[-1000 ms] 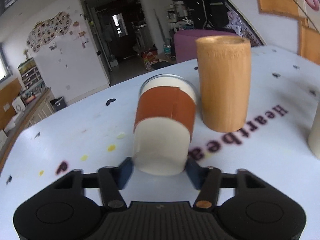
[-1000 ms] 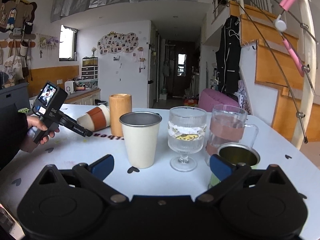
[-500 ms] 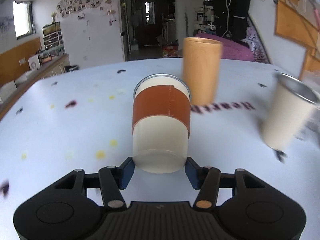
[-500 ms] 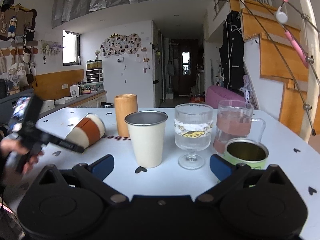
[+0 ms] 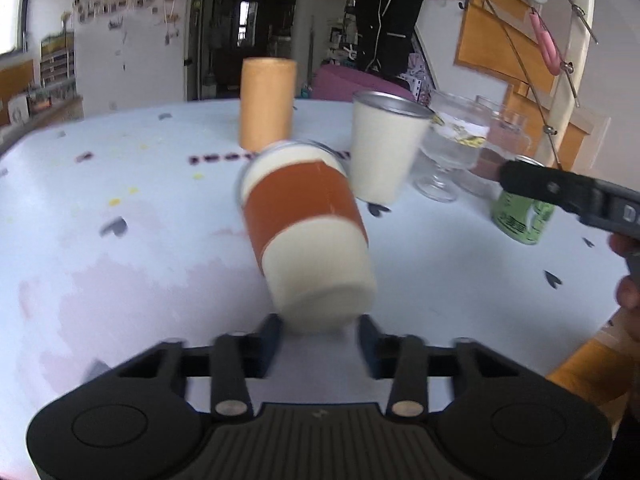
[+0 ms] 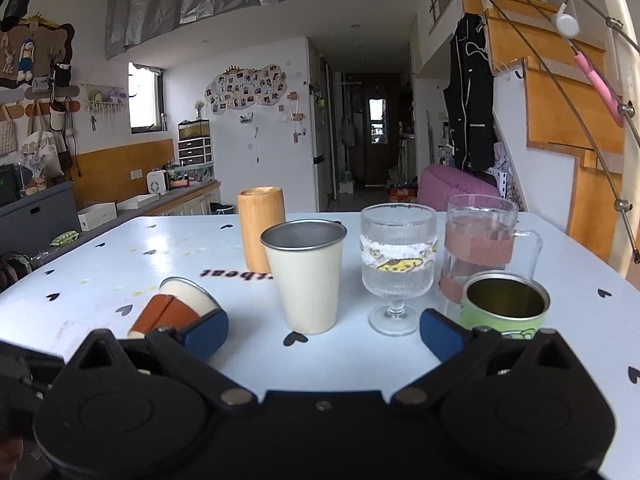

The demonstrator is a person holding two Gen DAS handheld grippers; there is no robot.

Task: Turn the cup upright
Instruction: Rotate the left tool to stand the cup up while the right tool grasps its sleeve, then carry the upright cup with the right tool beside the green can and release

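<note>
The cup (image 5: 306,232), cream with a brown sleeve, lies tilted on the white table (image 5: 120,260), its closed base toward the left gripper (image 5: 318,338) and its rim pointing to 11 o'clock in the left view. That gripper's blue fingers (image 5: 270,338) flank the base; blur hides whether they touch it. In the right view the cup (image 6: 172,310) sits at 9 o'clock of the cream tumbler (image 6: 306,276). The right gripper (image 6: 322,332) is spread wide and holds nothing, with the glass (image 6: 396,264), mug (image 6: 480,244) and green can (image 6: 506,306) ahead at 1 o'clock.
</note>
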